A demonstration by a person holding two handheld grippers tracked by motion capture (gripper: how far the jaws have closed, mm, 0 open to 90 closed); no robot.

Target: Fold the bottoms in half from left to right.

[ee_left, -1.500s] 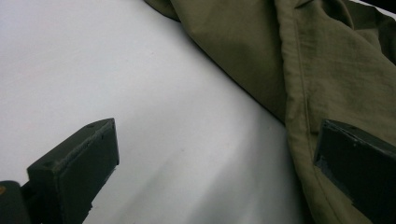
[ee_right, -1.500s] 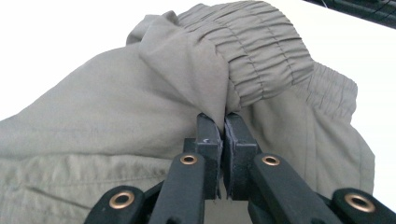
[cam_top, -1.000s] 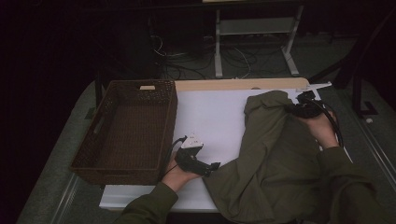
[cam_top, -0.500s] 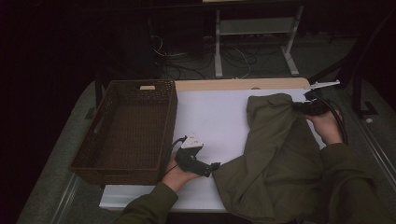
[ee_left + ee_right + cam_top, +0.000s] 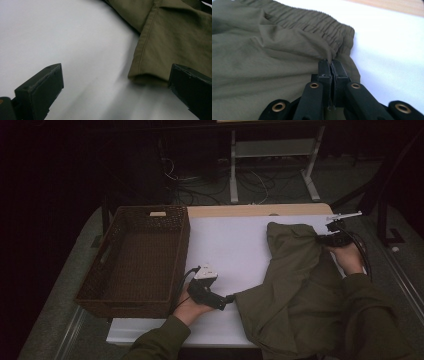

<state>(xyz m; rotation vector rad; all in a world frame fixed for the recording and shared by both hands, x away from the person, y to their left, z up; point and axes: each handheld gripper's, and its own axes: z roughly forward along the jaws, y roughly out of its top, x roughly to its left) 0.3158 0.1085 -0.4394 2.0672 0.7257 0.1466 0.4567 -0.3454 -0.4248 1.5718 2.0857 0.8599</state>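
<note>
Olive-green trousers (image 5: 300, 290) lie on the right half of the white table (image 5: 235, 250), their length running from the far waistband to the hem at the near edge. The right gripper (image 5: 329, 62) pinches the waistband; the left gripper (image 5: 222, 299), jaws spread, sits just left of the hem (image 5: 147, 75), nearer it.

The olive-green trousers (image 5: 295, 285) lie spread and rumpled on the right half of the white tabletop (image 5: 235, 245). The gathered elastic waistband (image 5: 319, 25) sits at the far end, with one fold pinched upward. A stitched hem (image 5: 147, 50) lies flat near the front edge.
</note>
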